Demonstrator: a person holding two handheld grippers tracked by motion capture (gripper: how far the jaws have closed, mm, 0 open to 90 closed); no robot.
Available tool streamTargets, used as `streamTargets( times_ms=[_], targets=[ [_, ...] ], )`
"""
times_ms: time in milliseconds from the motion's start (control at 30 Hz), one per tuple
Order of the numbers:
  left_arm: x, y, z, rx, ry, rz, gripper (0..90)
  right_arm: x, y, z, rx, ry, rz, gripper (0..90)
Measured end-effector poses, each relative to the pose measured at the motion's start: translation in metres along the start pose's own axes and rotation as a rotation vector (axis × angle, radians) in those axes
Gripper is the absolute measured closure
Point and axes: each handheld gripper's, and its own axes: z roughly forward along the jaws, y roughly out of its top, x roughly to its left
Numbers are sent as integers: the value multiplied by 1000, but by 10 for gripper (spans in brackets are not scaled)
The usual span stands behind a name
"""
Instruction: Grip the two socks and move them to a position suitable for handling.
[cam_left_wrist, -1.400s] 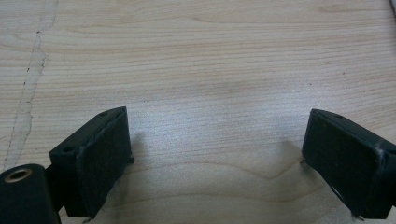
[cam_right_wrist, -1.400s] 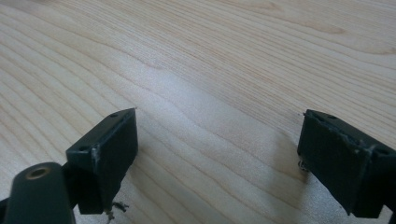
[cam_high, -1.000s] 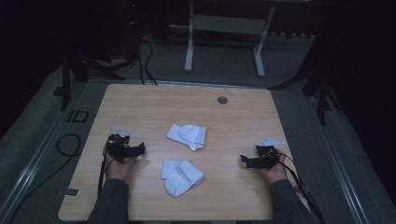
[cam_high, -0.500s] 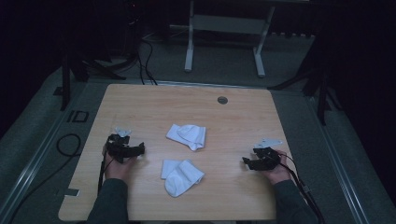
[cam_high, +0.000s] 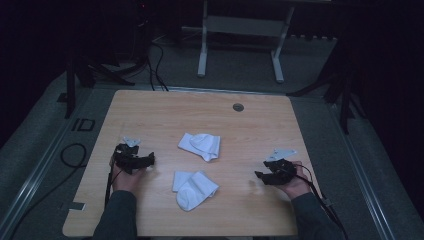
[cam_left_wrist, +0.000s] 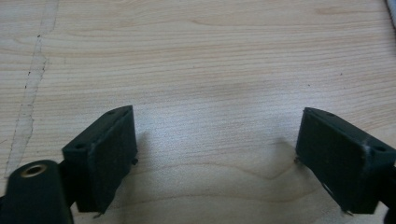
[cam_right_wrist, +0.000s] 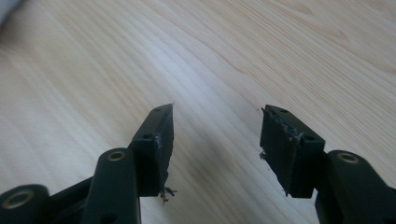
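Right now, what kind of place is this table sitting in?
Probably a lab or recording studio, not a home: a bare wooden table in a dark room, loose cables on grey carpet, and a metal desk frame behind. Two white socks lie on the table.

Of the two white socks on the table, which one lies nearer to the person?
The nearer sock, between the two forearms by the table's front edge. The other sock lies farther back, toward the middle.

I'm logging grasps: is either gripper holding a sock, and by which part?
Nothing is held: the left gripper and right gripper are open over bare table.
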Motion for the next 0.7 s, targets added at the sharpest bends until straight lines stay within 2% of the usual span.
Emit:
streamTargets(
  times_ms=[100, 300, 467, 500, 700],
  targets=[
    [-1, 0, -1, 1, -1, 1, 178, 9, 7, -3, -3, 10, -34, 470],
    [-4, 1, -8, 14, -30, 27, 388, 24, 21, -9, -10, 28, -96, 517],
    [-8, 0, -12, 17, -35, 51, 540, 39, 30, -13, -25, 39, -147, 597],
    [-10, 0, -13, 19, -26, 72, 558, 42, 32, -13, -27, 43, -153, 608],
    [-16, 0, -20, 6, -48, 102, 663, 61, 42, -9, -28, 63, -216, 677]
  ],
)
